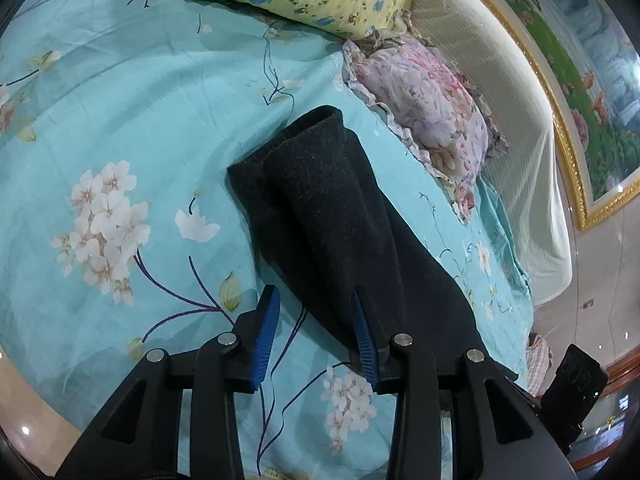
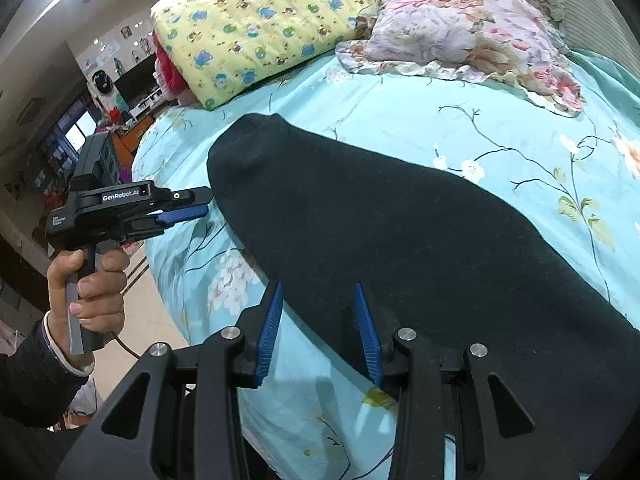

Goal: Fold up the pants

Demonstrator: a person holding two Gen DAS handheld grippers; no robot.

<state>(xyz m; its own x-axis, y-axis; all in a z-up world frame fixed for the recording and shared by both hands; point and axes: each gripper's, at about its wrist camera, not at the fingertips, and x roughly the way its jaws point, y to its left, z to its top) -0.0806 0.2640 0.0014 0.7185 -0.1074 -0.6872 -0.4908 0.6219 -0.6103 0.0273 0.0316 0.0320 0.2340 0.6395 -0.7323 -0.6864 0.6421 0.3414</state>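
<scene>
1. The dark pants [image 2: 420, 248] lie flat on a bed with a turquoise flowered bedsheet [image 1: 120, 128], folded into a long narrow band that runs from the near edge of the bed toward the pillows
2. In the left wrist view the pants [image 1: 320, 208] show two layers at their far end, one lying on the other, with the rounded end pointing toward the pillows
3. The left tongs [image 1: 316, 300] stand parted at the near edge of the pants; the right blue pad rests against the cloth, the left pad is over bare bedsheet, and nothing is clamped between them
4. The right tongs [image 2: 318, 292] are likewise parted over the near long edge of the pants, the cloth edge lying between the two blue pads without being pinched
5. From the right wrist view, the left tongs [image 2: 200, 204] appear side-on at the far left end of the pants, held by a hand [image 2: 90, 288] in a dark sleeve
6. A yellow cartoon-print pillow [image 2: 260, 28] and a pink floral pillow [image 2: 468, 28] lie at the head of the bed, apart from the pants
7. A gold-framed picture [image 1: 592, 100] hangs on the wall beyond the headboard
</scene>
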